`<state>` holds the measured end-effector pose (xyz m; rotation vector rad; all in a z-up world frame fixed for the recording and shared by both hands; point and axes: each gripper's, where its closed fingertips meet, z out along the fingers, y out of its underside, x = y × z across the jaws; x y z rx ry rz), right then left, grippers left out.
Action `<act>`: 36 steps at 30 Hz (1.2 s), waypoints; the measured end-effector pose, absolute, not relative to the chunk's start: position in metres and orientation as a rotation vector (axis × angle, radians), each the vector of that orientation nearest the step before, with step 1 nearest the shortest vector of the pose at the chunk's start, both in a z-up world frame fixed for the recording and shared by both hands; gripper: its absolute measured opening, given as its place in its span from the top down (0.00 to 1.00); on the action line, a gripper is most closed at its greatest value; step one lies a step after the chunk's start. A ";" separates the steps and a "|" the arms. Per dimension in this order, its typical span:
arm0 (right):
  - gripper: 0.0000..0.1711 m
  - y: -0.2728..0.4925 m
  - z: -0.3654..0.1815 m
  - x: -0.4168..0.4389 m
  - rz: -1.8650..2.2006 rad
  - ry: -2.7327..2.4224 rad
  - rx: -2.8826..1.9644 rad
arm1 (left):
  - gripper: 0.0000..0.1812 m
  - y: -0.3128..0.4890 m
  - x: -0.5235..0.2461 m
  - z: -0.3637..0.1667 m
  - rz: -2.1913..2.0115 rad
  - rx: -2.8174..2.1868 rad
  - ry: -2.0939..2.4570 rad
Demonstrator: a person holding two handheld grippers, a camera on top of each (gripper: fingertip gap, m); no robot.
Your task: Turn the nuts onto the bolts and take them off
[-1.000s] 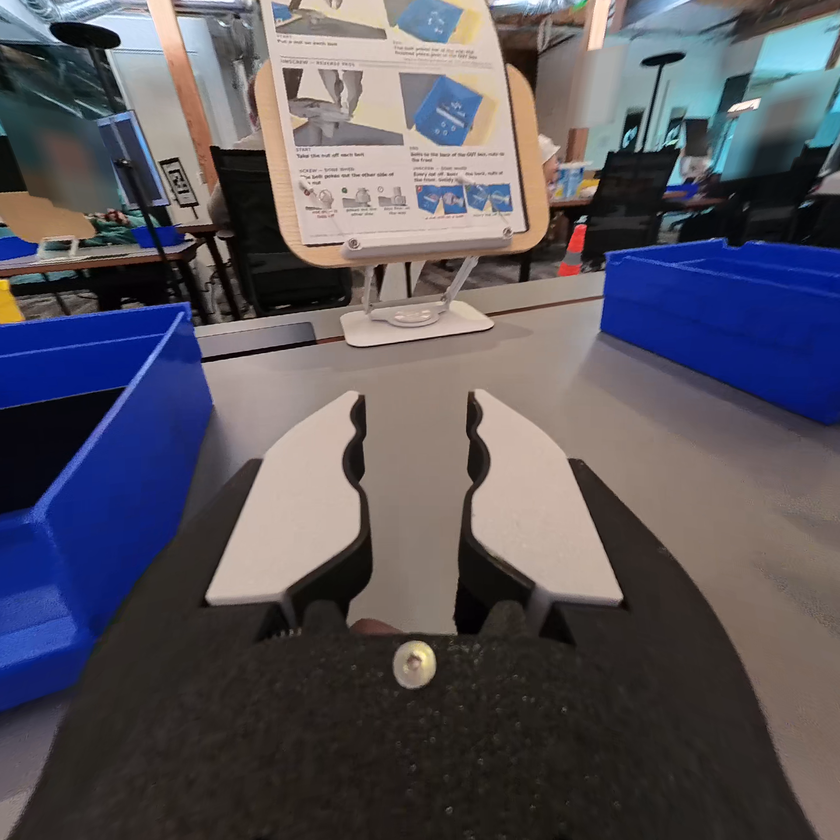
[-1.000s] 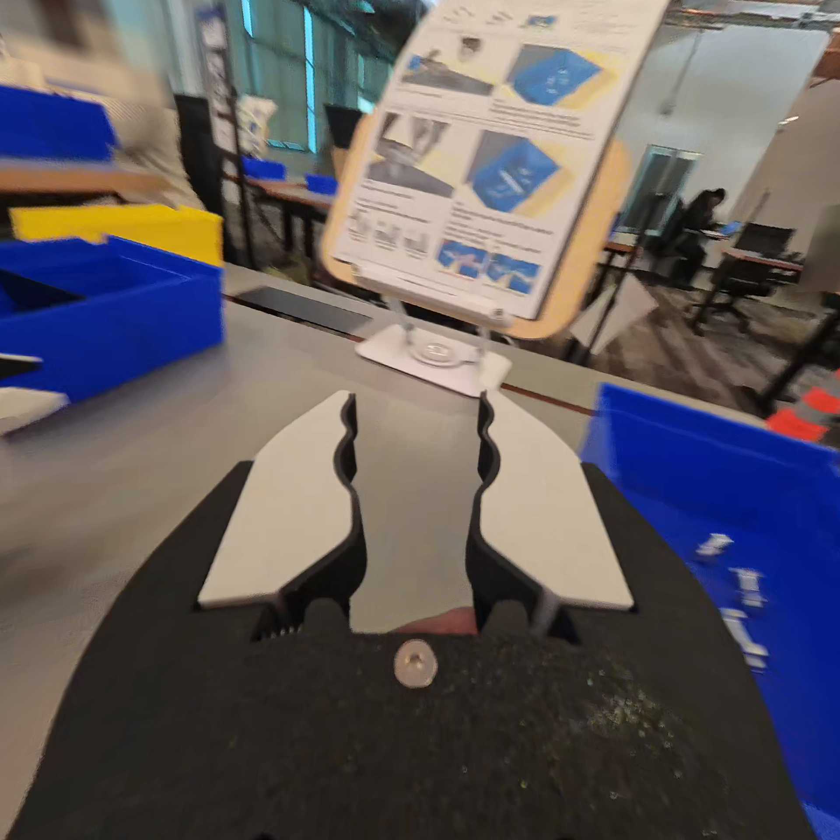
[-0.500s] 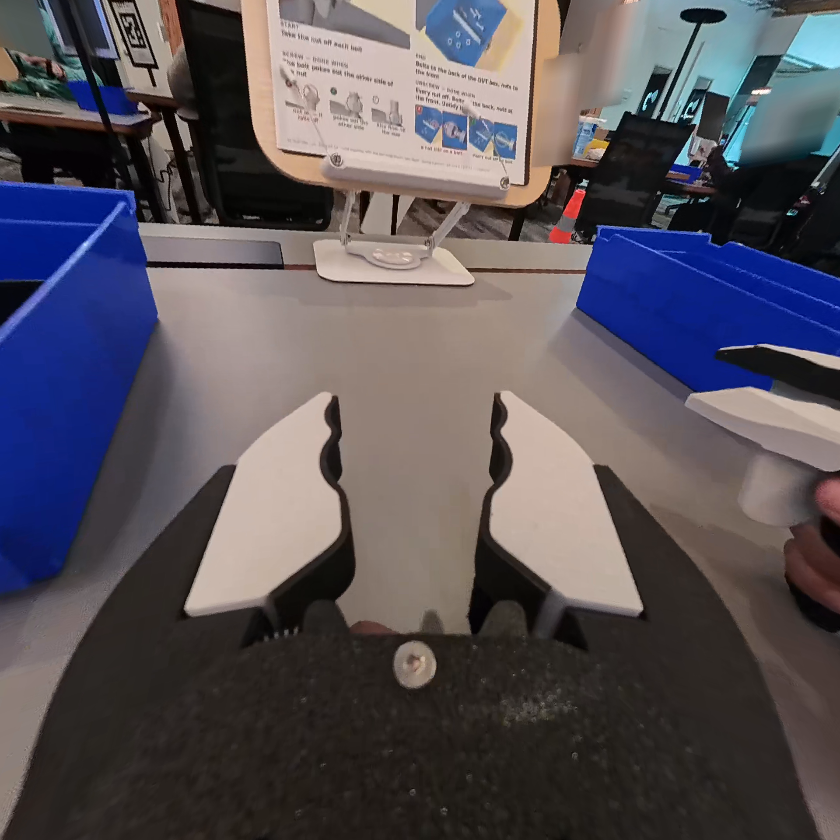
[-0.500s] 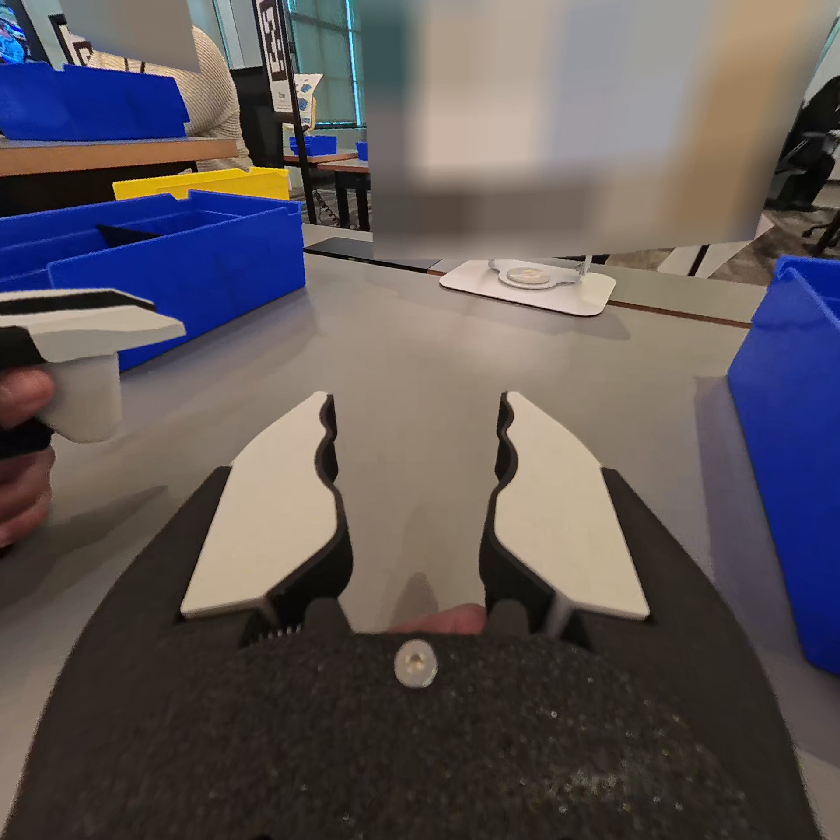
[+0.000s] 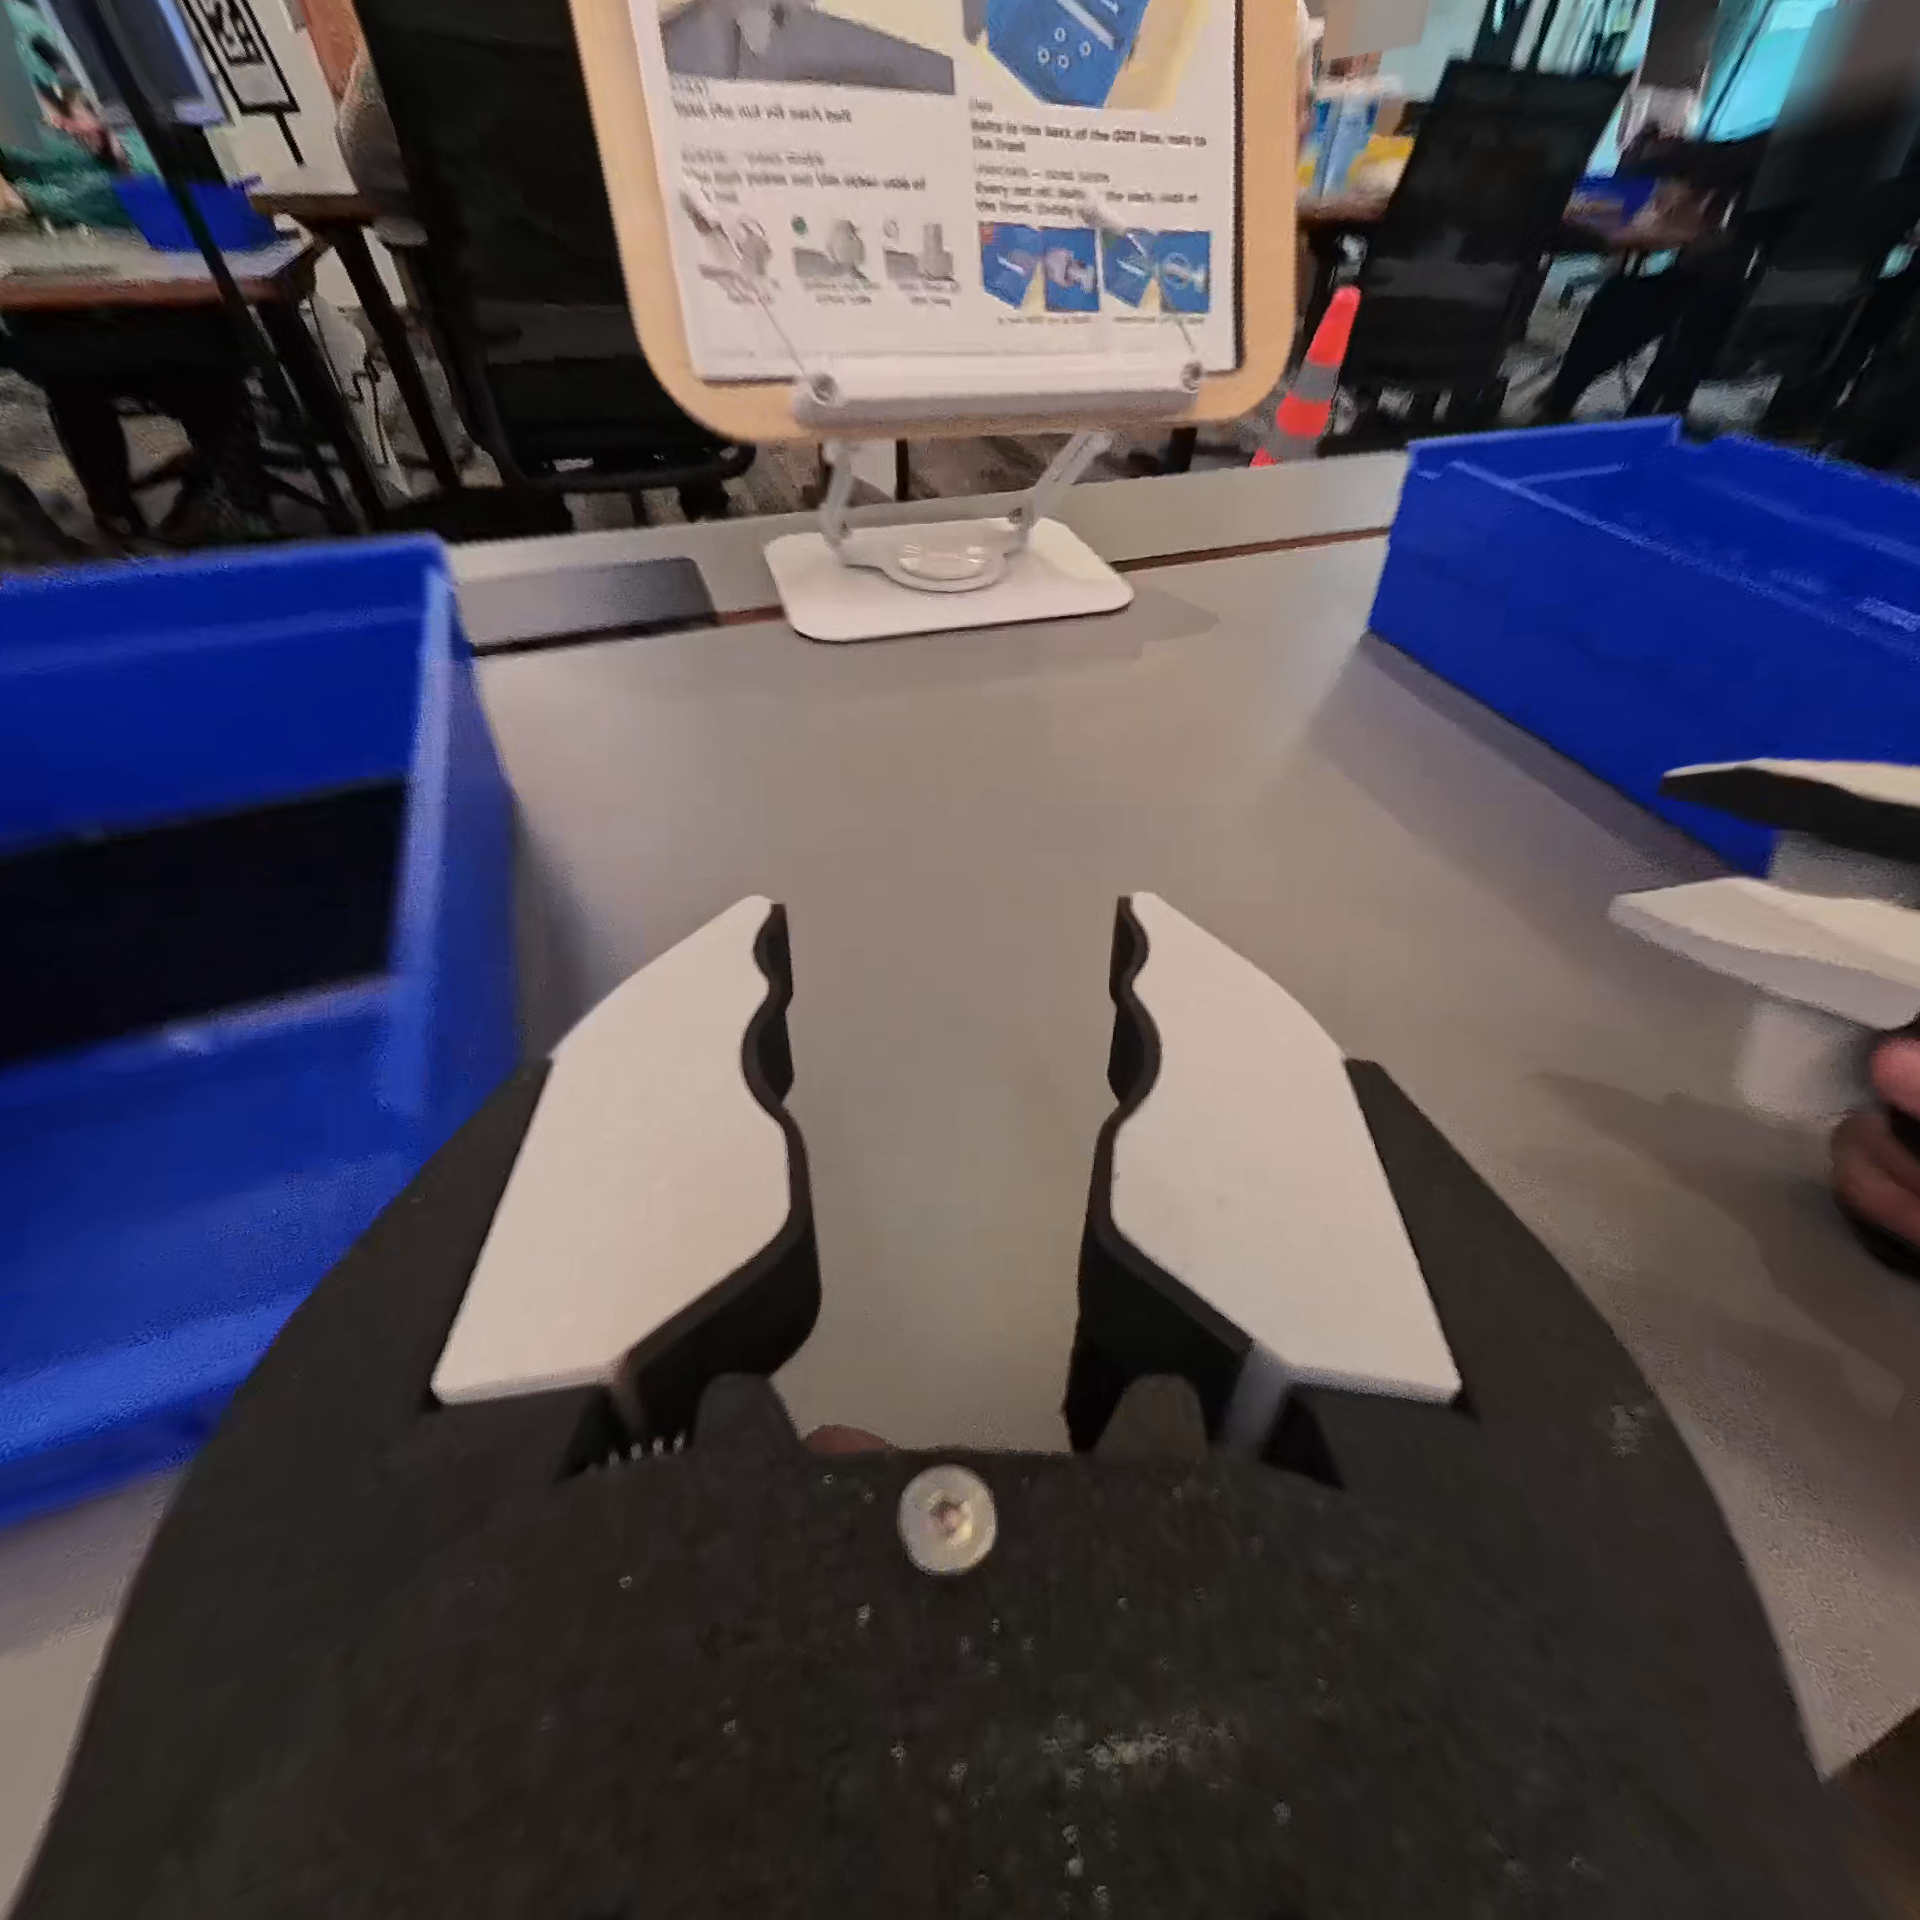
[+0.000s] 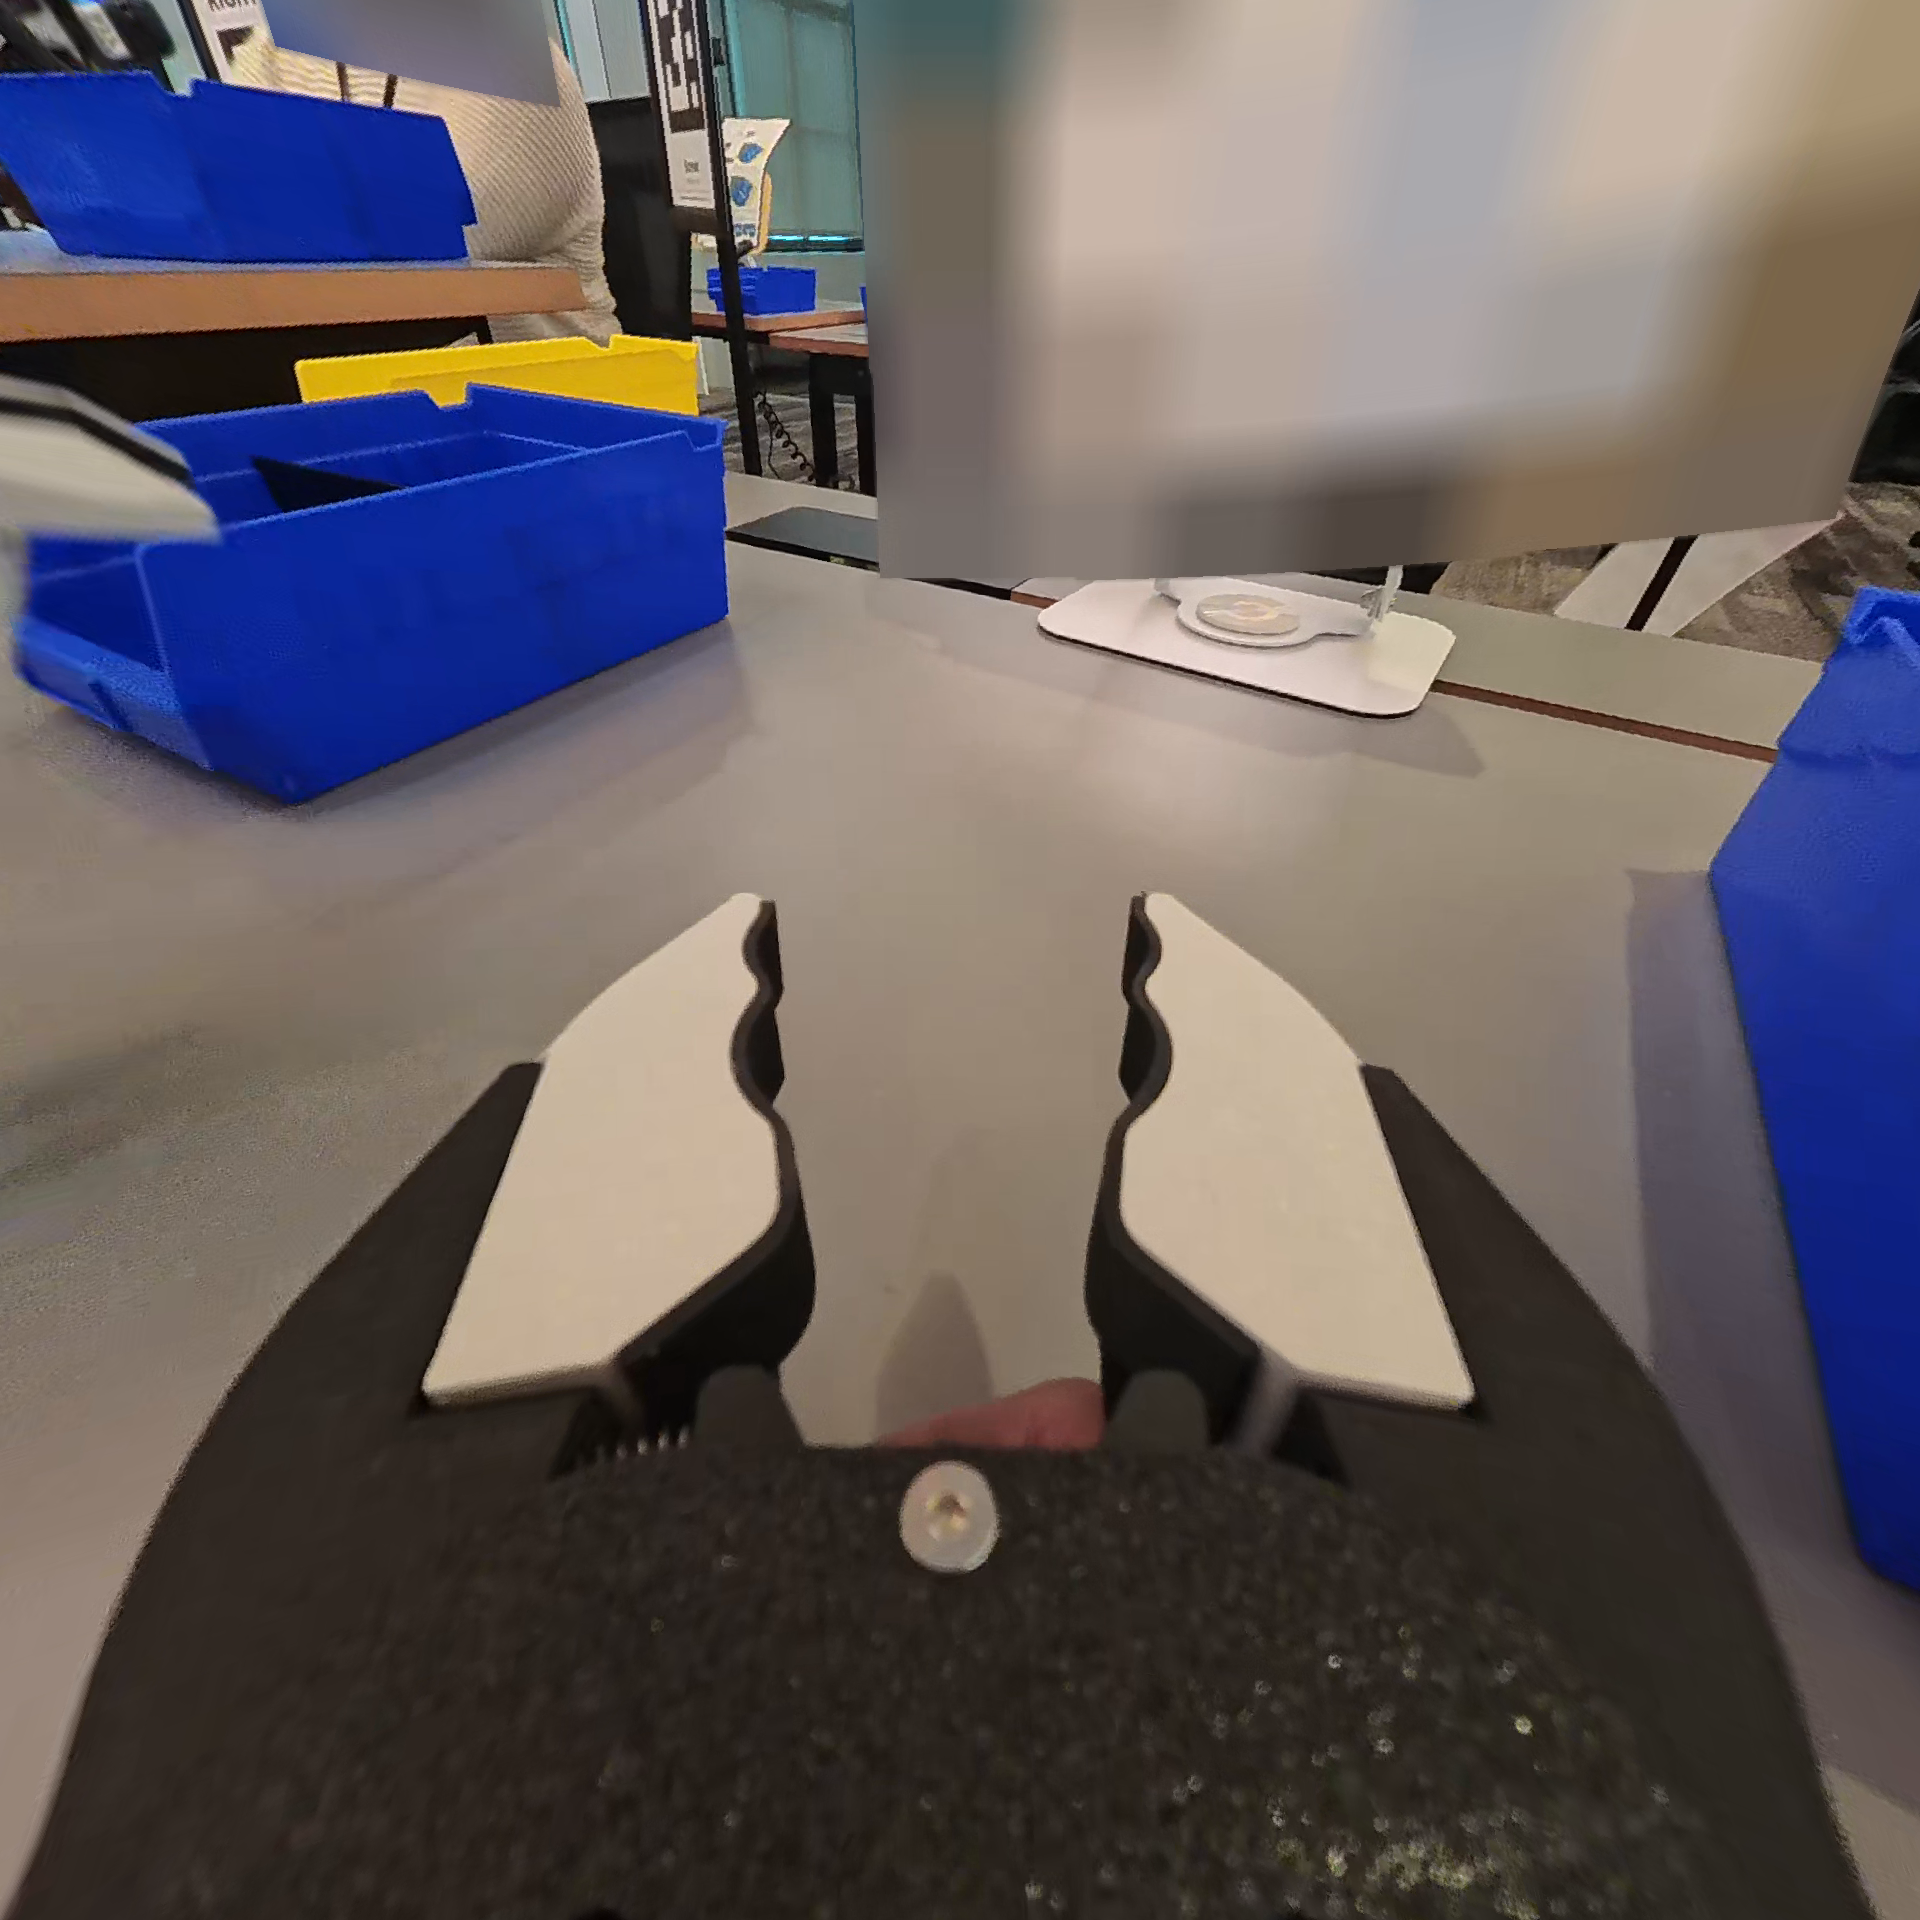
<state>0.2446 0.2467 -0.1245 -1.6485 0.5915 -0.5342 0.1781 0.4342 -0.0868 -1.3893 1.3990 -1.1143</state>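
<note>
- Since half a second earlier, my left two-finger gripper with white plates (image 5: 948, 914) had swung left, so the blue plastic bin with a black divider (image 5: 260, 883) filled more of its view.
- My right two-finger gripper of the same build (image 6: 951, 914) hovered over the bare grey tabletop (image 6: 935, 810); both sets of jaws stood wide and empty.
- No nuts or bolts showed, so I could not tell their axis or heading.
- I judged them inside the second blue plastic bin (image 6: 1829, 1091) at right; the reach-in had not begun.
</note>
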 end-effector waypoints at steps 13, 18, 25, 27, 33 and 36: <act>0.65 0.239 -0.123 0.259 -0.507 0.611 -1.636 | 0.73 0.623 0.153 -0.136 -0.452 -1.950 2.166; 0.65 0.242 -0.124 0.259 -0.490 0.605 -1.643 | 0.74 0.628 0.150 -0.185 -0.281 -2.280 2.290; 0.65 0.241 -0.127 0.260 -0.472 0.600 -1.650 | 0.77 0.625 0.133 -0.208 0.109 -2.385 2.464; 0.65 0.241 -0.127 0.260 -0.460 0.603 -1.648 | 0.77 0.617 0.135 -0.209 0.115 -2.413 2.485; 0.66 0.234 -0.126 0.264 -0.468 0.608 -1.644 | 0.91 0.609 0.138 -0.212 0.089 -2.480 2.482; 0.66 0.231 -0.126 0.266 -0.470 0.615 -1.641 | 0.91 0.610 0.134 -0.212 0.100 -2.476 2.482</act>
